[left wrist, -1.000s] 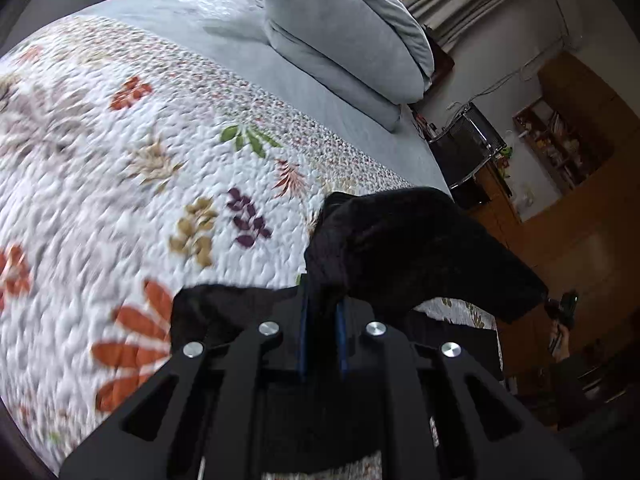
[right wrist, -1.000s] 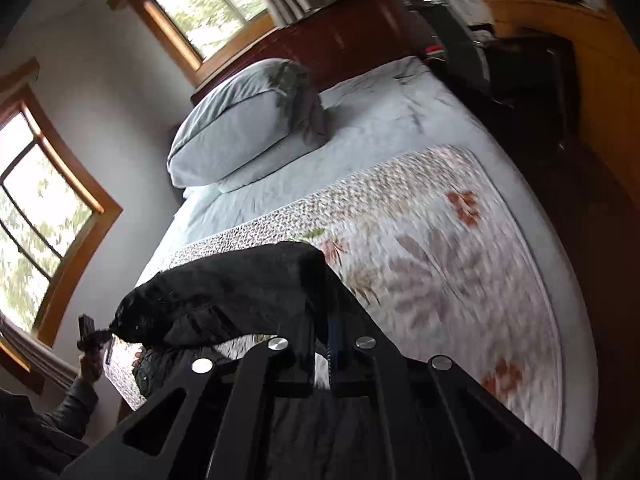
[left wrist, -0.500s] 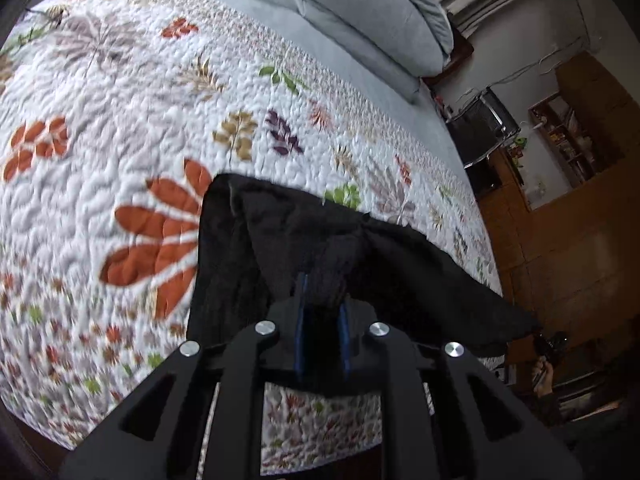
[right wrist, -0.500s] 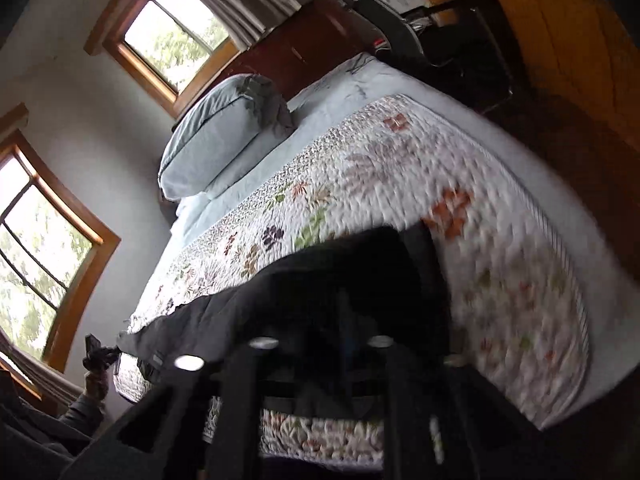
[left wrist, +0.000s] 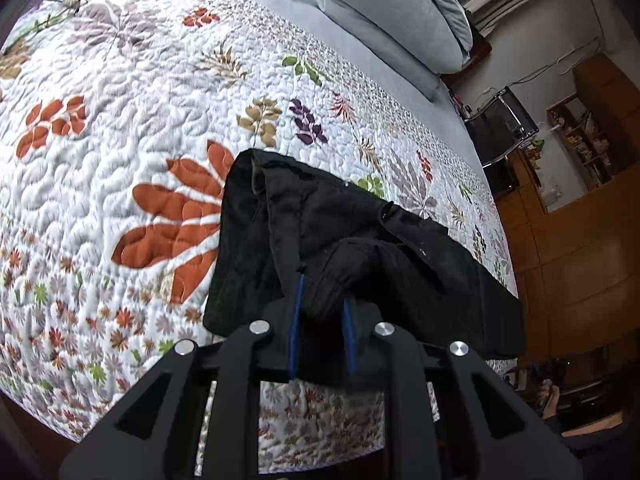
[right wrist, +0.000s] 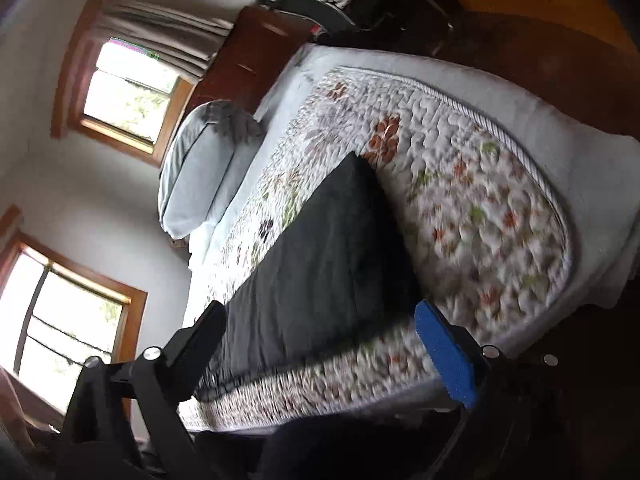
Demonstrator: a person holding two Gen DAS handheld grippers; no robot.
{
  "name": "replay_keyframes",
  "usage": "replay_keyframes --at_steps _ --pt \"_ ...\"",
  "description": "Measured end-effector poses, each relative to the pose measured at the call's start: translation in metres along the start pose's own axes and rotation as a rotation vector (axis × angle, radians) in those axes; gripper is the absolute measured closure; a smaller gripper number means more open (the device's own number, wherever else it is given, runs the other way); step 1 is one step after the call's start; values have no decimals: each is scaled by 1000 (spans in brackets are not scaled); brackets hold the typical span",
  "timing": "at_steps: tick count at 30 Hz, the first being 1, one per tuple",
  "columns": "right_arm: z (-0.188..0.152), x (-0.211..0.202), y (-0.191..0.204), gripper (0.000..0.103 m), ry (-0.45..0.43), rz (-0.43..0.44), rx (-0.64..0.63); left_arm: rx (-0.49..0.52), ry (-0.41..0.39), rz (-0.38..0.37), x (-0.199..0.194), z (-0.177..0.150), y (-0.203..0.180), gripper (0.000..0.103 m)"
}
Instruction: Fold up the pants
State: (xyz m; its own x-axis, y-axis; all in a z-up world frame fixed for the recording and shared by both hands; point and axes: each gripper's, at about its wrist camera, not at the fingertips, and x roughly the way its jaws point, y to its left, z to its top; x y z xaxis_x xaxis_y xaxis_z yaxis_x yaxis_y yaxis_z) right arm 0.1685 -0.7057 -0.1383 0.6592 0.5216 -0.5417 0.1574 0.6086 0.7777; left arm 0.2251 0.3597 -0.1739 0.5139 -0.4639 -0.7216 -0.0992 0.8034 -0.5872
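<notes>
Black pants (left wrist: 360,232) lie folded in a long band on the floral quilt (left wrist: 140,120) close to the bed's near edge. My left gripper (left wrist: 322,292) pinches a raised fold of the pants between its blue pads; its jaws are opening slightly, with the cloth still filling the gap. In the right wrist view the pants (right wrist: 320,248) lie flat on the quilt (right wrist: 480,208). My right gripper (right wrist: 320,312) hovers just short of their near end. Its jaws are opening wide with nothing between its fingers.
Grey pillows (left wrist: 380,0) are stacked at the head of the bed. Wooden cabinets (left wrist: 580,240) and a black chair (left wrist: 500,120) stand beyond the far side. Two windows (right wrist: 128,96) are in the wall. A person's hand (left wrist: 552,396) shows at the lower right.
Both grippers came down and laid the lifted pants onto the quilt. The right gripper let go of the cloth, spread its jaws and rolled. The left still grips its fold.
</notes>
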Motion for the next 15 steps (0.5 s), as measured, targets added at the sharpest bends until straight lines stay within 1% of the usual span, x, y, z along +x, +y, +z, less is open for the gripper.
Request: replay_keyframes --at_steps 1,2,3,6,7,8,10,11,12,13,14,15 --pt "6 11 -2 7 33 -54 22 -2 -8 0 -1 1 -2 87" --pt "8 19 -1 8 54 -80 33 1 -16 -2 -2 1 -5 87" --pt "4 31 1 10 84 -79 29 8 -21 -4 -5 1 -8 87" --pt "-26 65 22 11 164 -38 -26 23 -35 -9 -14 -4 -13 87" --pt "-36 77 32 11 182 -33 -48 29 -40 -4 -17 -5 -14 87" --pt "-48 91 46 11 200 -9 -82 33 -42 -1 -18 -6 -14 87" --pt "-61 111 73 11 216 25 -156 42 -34 26 -18 -9 -11 87" --pt "-66 118 82 12 219 18 -188 44 -13 61 -14 -11 -6 87" --pt "-71 131 90 11 240 -8 -218 49 9 99 -9 -14 -2 86" --pt "-75 143 96 11 270 -50 -234 78 34 175 -3 -17 0 83" --pt "-79 153 101 11 290 -82 -248 128 68 285 5 -23 1 84" --pt "-85 164 112 11 301 -67 -261 148 83 327 8 -27 3 85"
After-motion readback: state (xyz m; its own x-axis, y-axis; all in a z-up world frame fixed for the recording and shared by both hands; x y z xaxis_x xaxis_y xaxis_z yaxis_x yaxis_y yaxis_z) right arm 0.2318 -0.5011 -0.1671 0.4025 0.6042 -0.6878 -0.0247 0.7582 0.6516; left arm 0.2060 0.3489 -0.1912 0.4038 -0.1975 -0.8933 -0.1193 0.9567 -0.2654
